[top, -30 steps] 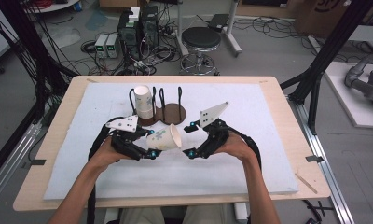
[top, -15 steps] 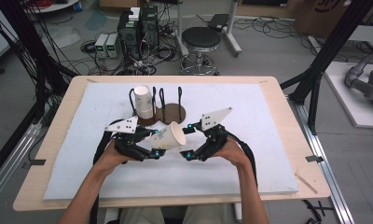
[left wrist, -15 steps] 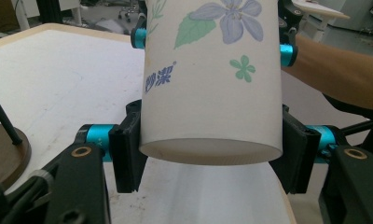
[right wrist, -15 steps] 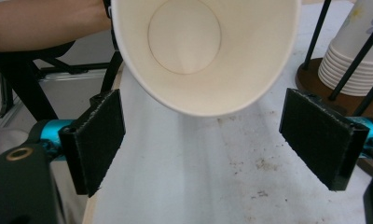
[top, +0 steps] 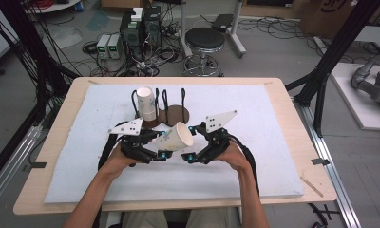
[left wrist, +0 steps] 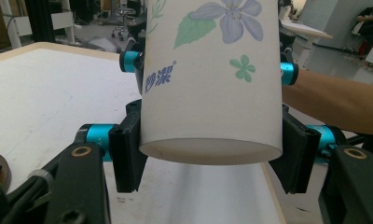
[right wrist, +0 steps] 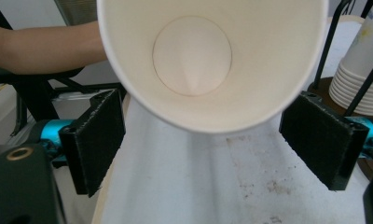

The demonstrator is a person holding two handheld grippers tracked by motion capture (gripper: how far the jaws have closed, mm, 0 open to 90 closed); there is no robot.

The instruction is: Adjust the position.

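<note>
Both hands have drifted slightly toward the cup rack since the earlier frame, carrying the cup along. The left gripper (top: 162, 151) clamps the flower-printed paper cup (top: 178, 137) near its base, holding it tilted above the white tabletop (top: 254, 156). The right gripper (top: 192, 142) stands wide, its pads clear of the cup's rim. Behind stands the wire rack (top: 171, 107) with stacked cups (top: 146, 103).

Probably lab: computer towers (top: 141, 26), floor cables (top: 60, 57), black rig frame (top: 330, 61).
</note>
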